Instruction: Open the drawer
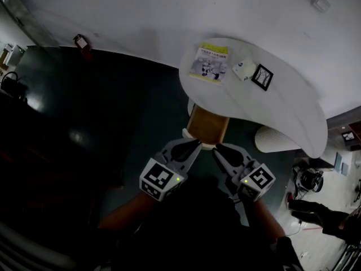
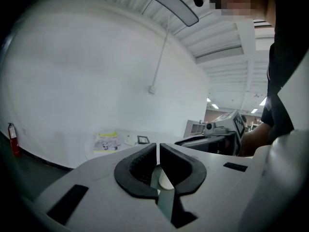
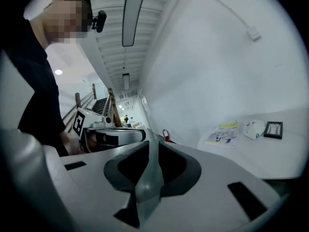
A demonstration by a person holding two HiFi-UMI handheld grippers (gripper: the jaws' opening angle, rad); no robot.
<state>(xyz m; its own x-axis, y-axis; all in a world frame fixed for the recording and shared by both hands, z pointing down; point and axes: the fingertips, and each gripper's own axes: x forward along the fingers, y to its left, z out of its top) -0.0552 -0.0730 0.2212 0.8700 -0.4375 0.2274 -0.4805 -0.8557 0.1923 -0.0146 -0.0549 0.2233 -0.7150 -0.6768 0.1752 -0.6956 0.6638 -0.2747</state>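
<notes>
In the head view, the drawer (image 1: 210,124) is a wooden box tucked under the near edge of the white table (image 1: 271,112), just below the booklet (image 1: 210,62) that lies by that edge. It seems to jut out a little already, though in this dim light I can't say how far. It looks like stiff wood, fairly light and not fragile, and I'd expect it to slide straight out. The place to take it is the front lip, where a pale piece (image 1: 194,134), maybe a handle, shows. I'd judge that a straight pull toward the person suits it and that a skewed one could jam it.

The left claw (image 1: 195,145) and right claw (image 1: 216,149) sit side by side, with the forearms coming in from below. Both point at the drawer's front, tipped only slightly down. The left tips are just beside the pale piece, and the right tips are near the front's right corner.

In the left gripper view, the jaws are all but closed, with only a thin slit between the pads and nothing held. The table's edge lies beyond.

In the right gripper view, the jaws stand narrowly apart and are empty. The drawer itself is out of sight here.
</notes>
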